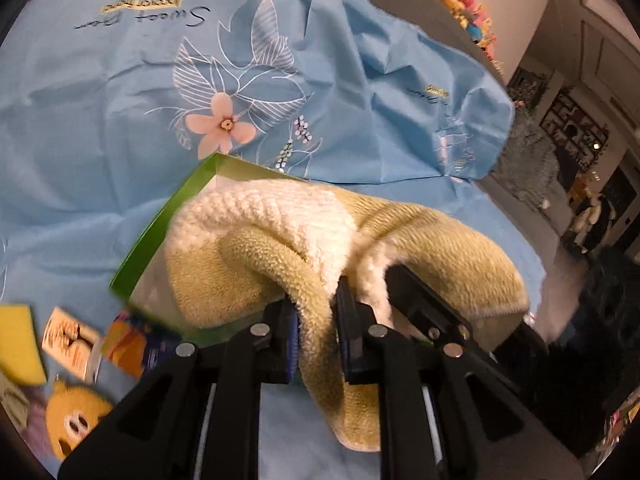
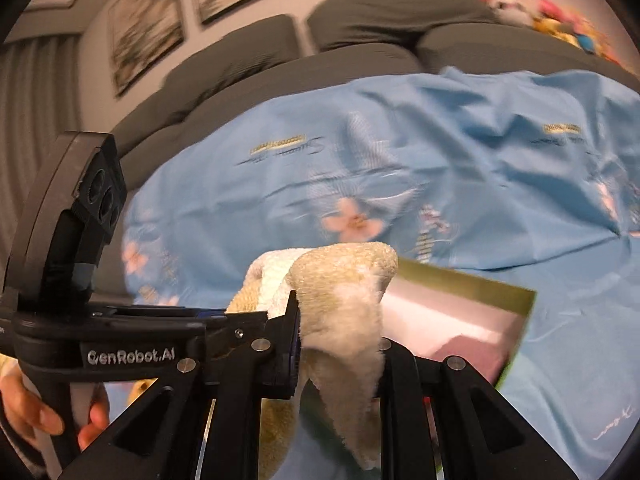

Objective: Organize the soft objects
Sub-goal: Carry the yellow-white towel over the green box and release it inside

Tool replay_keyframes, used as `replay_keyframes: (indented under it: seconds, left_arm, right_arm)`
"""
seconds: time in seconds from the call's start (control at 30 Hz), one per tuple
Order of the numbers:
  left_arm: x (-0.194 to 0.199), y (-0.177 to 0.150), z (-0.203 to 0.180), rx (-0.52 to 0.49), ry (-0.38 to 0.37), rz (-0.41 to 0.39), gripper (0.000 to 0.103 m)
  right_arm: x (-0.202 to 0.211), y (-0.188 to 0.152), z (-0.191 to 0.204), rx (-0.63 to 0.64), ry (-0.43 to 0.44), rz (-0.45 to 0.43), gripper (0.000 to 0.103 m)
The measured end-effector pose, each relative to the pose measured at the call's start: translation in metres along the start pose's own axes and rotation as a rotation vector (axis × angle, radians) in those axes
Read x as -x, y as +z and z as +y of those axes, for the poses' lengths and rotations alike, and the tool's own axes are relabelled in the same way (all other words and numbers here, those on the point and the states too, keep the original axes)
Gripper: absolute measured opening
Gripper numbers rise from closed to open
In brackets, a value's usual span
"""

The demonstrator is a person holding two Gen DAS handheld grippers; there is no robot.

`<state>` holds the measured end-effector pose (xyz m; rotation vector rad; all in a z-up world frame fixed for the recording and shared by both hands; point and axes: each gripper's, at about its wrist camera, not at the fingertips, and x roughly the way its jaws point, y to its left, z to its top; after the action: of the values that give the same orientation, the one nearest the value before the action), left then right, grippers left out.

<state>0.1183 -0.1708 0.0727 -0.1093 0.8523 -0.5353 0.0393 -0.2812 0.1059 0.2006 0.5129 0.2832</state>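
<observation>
Both jaws are clenched on the yellow-and-cream towel [image 1: 280,240]: left gripper [image 1: 316,332] and right gripper [image 2: 340,344] pinch it above the green box [image 1: 160,232], seemingly draped over its rim, on the blue sheet [image 1: 100,120].

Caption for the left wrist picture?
Left gripper pinching a yellow-and-white towel over a green box.

Framed pictures [image 2: 148,24] hang on a pale wall above dark grey sofa cushions [image 2: 248,52].
</observation>
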Motion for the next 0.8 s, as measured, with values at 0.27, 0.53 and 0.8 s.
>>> replay_keyframes:
  seconds: [0.27, 0.53, 0.8]
  left_arm:
    - [-0.042, 0.022, -0.005, -0.026, 0.147, 0.037, 0.086]
    - [-0.015, 0.017, 0.001, -0.037, 0.202, -0.009, 0.096]
    - [0.034, -0.005, 0.029, -0.001, 0.235, -0.066, 0.102]
  right_arm:
    - [-0.037, -0.004, -0.043, -0.131, -0.26, 0.12, 0.062]
    - [-0.013, -0.007, -0.058, -0.143, -0.354, 0.071, 0.073]
    - [0.009, -0.007, -0.057, -0.16, -0.258, -0.011, 0.073]
